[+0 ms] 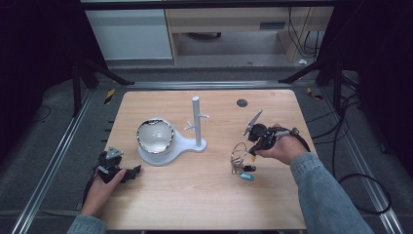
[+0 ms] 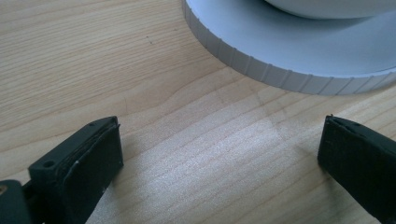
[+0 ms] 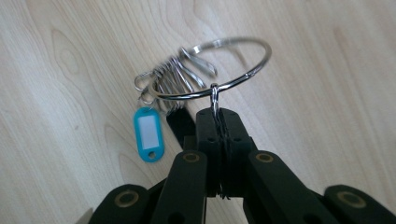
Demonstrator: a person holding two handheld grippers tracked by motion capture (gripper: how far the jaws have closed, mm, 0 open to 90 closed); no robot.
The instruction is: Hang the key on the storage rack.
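Note:
A large metal key ring [image 3: 219, 70] carries several small clips and a blue tag [image 3: 148, 133]; my right gripper [image 3: 218, 116] is shut on a small loop hanging from the ring. In the high view the key ring [image 1: 238, 157] hangs just above the table right of centre, with the blue tag [image 1: 246, 176] below it and the right gripper [image 1: 254, 148] beside it. A white stand [image 1: 196, 127] with a post and short pegs rises from a white base that holds a shiny bowl [image 1: 155, 136]. My left gripper [image 1: 127, 172] rests open on the table, near the base rim [image 2: 280, 70].
The wooden table [image 1: 204, 200] has a small dark round hole [image 1: 242, 102] at the back right. Black frame bars and cables run around the table. Bare wood lies in front and between the two hands.

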